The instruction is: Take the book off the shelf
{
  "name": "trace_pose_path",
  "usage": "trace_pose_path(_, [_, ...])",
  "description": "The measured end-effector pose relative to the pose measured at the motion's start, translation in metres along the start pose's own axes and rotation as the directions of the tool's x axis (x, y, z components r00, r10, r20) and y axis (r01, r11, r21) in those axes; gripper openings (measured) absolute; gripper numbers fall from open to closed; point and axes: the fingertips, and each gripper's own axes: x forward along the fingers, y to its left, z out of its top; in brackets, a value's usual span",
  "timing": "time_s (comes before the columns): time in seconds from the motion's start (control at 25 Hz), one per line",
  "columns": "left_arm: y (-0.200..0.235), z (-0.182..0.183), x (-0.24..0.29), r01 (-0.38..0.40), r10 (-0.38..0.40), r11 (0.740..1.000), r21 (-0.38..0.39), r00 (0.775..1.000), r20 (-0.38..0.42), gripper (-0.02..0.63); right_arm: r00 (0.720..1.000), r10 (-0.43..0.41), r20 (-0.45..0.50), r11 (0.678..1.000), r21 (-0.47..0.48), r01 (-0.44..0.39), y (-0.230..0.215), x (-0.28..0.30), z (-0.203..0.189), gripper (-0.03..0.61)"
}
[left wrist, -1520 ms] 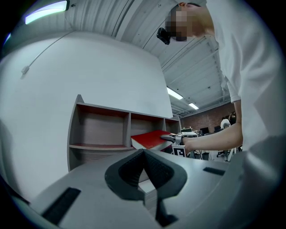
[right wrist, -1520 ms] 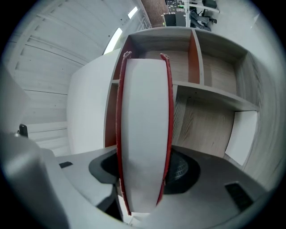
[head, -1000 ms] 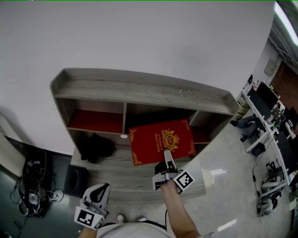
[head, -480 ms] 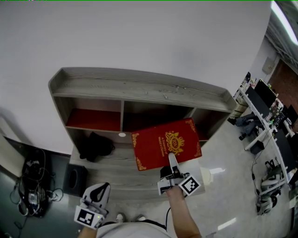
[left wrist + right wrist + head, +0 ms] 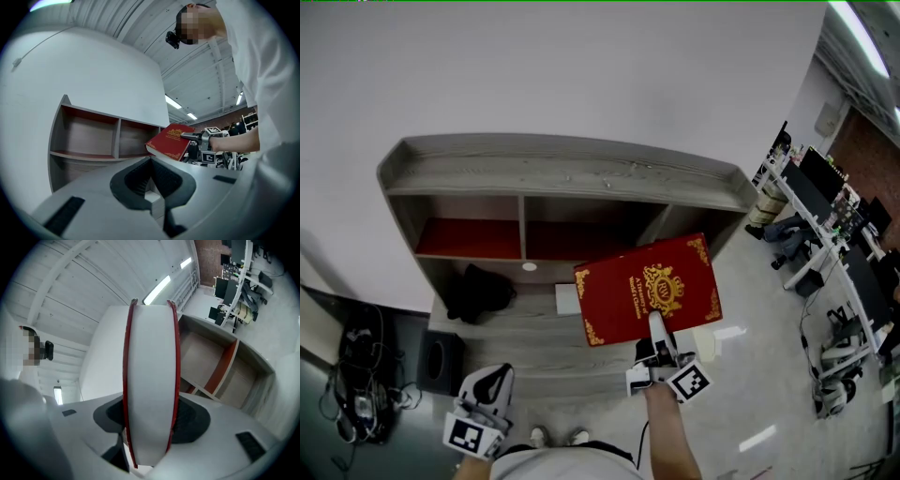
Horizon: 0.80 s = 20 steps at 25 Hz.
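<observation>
A red book with gold ornament [image 5: 649,289] hangs flat-faced in front of the grey wooden shelf [image 5: 562,173], clear of its compartments. My right gripper [image 5: 656,330] is shut on the book's near edge, one jaw lying across the cover. In the right gripper view the book's white page edge [image 5: 151,380] fills the gap between the jaws of the right gripper [image 5: 150,427]. My left gripper [image 5: 490,382] hangs low at the left, away from the shelf, its jaws together on nothing. The left gripper view shows the book [image 5: 169,142] held out beside the shelf [image 5: 93,136].
A black bundle [image 5: 478,292] lies in the lower left compartment, and a white sheet [image 5: 568,298] lies on the lower board. A black box [image 5: 436,361] and cables [image 5: 356,375] sit on the floor at the left. Desks with monitors [image 5: 825,206] stand at the right.
The right gripper has drawn the book out of the middle compartment, toward me and to the right. The white sheet on the lower board has come into view. The left gripper has stayed put.
</observation>
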Motion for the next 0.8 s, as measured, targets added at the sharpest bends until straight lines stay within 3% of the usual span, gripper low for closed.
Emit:
trace_pose_path(0.44, [-0.004,0.024,0.023,0.017,-0.019,0.999,0.043,0.999,0.048,0.017,0.999,-0.052,0.006,0.989,-0.137,0.052,-0.002,-0.06,0.029,0.247])
trace_pose_path(0.64, [-0.003,0.029,0.028,0.018,-0.021,0.998,0.059,0.998,0.065,0.017,0.992,-0.119,-0.044,0.958,-0.269,0.103,-0.006,-0.085,0.019,0.247])
trace_pose_path(0.8, [0.002,0.034,0.032,0.005,-0.009,0.998,0.064,0.997,0.075,0.017,0.991,-0.128,-0.049,0.952,-0.287,0.109,-0.008,-0.091,0.016,0.247])
